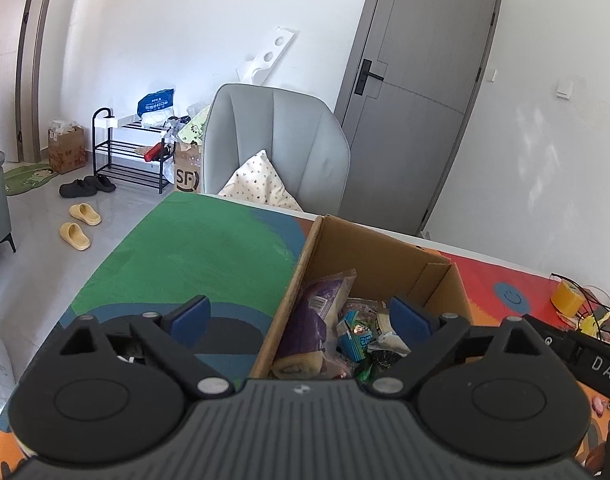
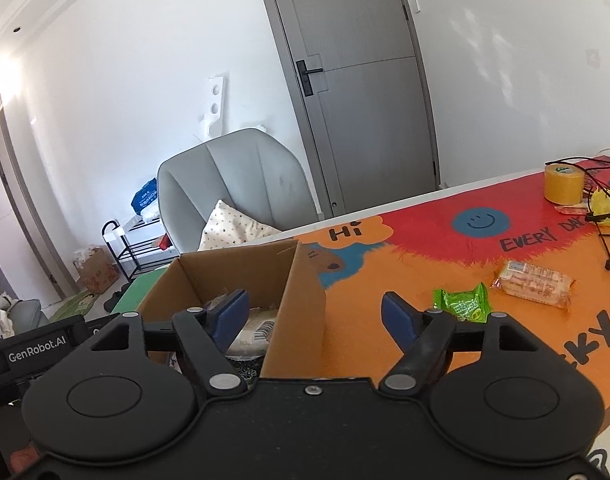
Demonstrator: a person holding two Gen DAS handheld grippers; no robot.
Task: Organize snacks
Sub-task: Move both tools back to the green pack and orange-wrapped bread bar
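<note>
Both the left gripper (image 1: 299, 316) and the right gripper (image 2: 315, 316) stand spread and empty over the box (image 2: 301, 292). The green packet (image 2: 463, 304) looks light and crinkly, probably slippery — pinch it across its middle.

Both wrist views look close and slightly downward over the cardboard box (image 1: 369, 248), sharing the grey chair (image 2: 241, 176).

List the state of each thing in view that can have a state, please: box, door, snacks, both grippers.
cardboard box: open, partly filled with snacks.
left gripper: open, nothing between its fingers.
right gripper: open, astride the box's wall, not gripping it.
green snack packet: sealed, lying on the mat, outside the box.
orange snack packet: sealed, lying on the mat, outside the box.
door: closed.
</note>
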